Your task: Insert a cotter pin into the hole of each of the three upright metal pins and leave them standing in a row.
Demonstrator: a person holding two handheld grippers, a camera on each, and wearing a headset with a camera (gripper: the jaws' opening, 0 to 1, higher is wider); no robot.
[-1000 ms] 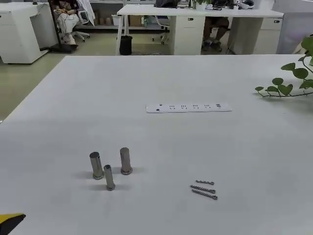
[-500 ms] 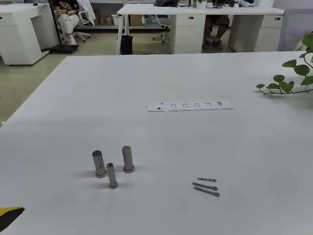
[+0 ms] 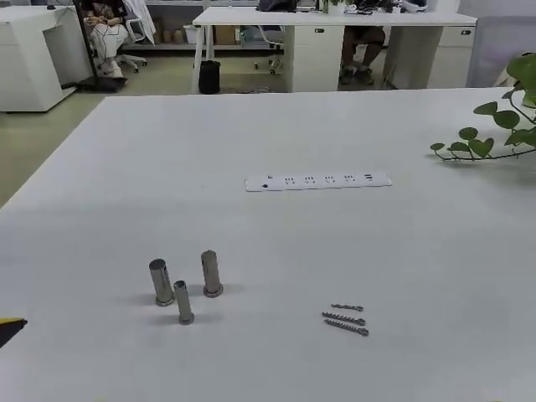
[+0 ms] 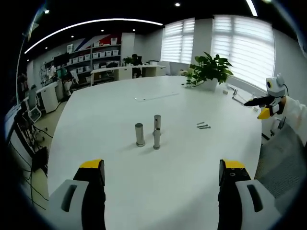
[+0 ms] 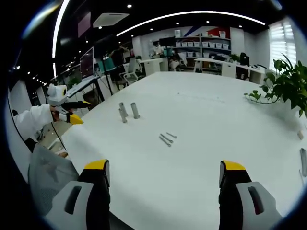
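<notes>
The broad white workbench [image 3: 335,251] lies ahead of both your tools. On it, a leafy green trailing plant [image 3: 490,134] sits far off on your right gripper's side. A flat white power strip [image 3: 318,181] lies well beyond everything you are working with.

Your left gripper [image 4: 161,165] has its yellow-tipped jaws spread wide apart and grips nothing. Your right gripper [image 5: 165,165] is the same, with its jaws fully apart and empty. Both hang back at the near edge of the bench, well apart from each other. A yellow tip of a gripper [image 3: 8,328] shows at the lower left corner of the head view.

The three upright silver-grey metal pins [image 3: 182,301] are plain cylinders, each standing on a slightly wider foot. Two are thicker and one, nearest you, is slimmer and shorter. They stand close together in a small triangle without touching. Any cross holes are too small to make out. From your left gripper they stand straight ahead, between the lines of its jaws and well short of contact. From your right gripper they stand farther off, ahead and to the left.

The three small grey cotter pins [image 3: 345,319] lie flat, side by side and nearly parallel. They are ahead of your right gripper, about on its centre line, and nearer to it than the metal pins. From your left gripper they lie ahead and to the right.
</notes>
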